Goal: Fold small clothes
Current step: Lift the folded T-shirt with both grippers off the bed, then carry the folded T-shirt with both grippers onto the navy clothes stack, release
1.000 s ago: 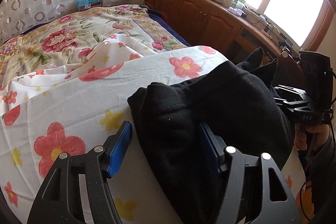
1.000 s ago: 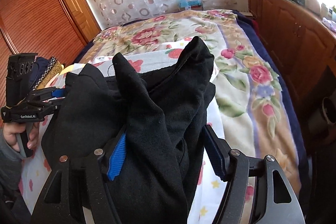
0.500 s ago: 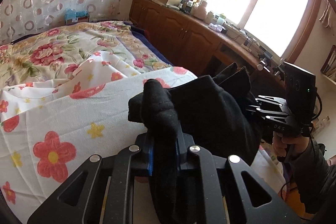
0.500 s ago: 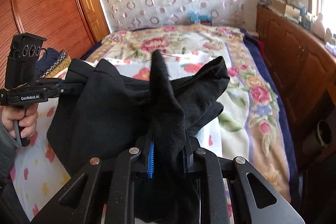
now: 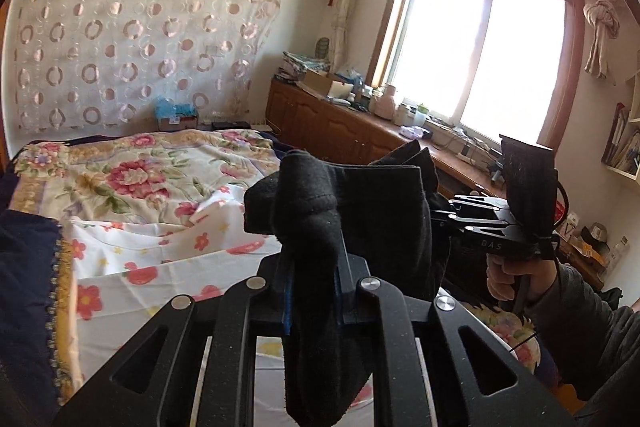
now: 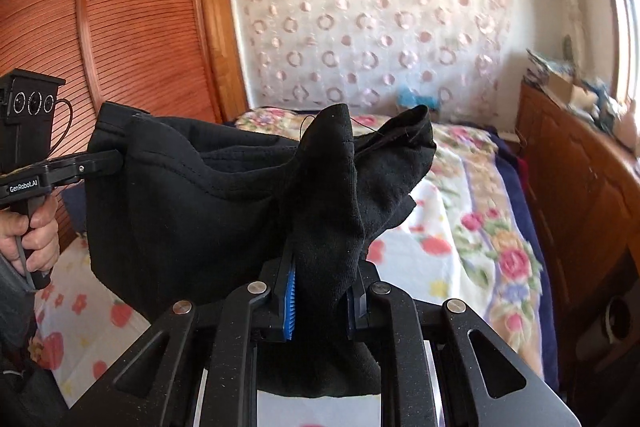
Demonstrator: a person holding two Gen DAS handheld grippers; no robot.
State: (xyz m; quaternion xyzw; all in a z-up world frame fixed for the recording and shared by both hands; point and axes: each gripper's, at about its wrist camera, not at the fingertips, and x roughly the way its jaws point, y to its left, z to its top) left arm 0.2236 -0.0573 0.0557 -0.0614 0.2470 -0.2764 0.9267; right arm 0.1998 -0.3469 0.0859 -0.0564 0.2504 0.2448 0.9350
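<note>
A small black garment [image 5: 376, 219] [image 6: 192, 203] hangs in the air above the bed, stretched between both grippers. My left gripper [image 5: 314, 287] is shut on one bunched corner of it; the same gripper shows at the left edge of the right wrist view [image 6: 116, 159]. My right gripper [image 6: 322, 291] is shut on the opposite corner, with cloth sticking up past its blue pads [image 6: 290, 303]. In the left wrist view the right gripper [image 5: 444, 215] pinches the garment's far edge, held by a hand [image 5: 520, 275]. The garment's lower part droops out of sight.
The bed [image 5: 132, 187] with a flowered sheet [image 6: 472, 239] lies below. A wooden cabinet [image 5: 332, 131] with clutter runs under the window [image 5: 480, 47]. A slatted wooden wardrobe [image 6: 132, 35] stands on the far side. A patterned curtain [image 6: 372, 27] covers the back wall.
Both grippers went from open around the garment to shut on its corners. Both have then risen, lifting the garment off the bed and spreading it between them.
</note>
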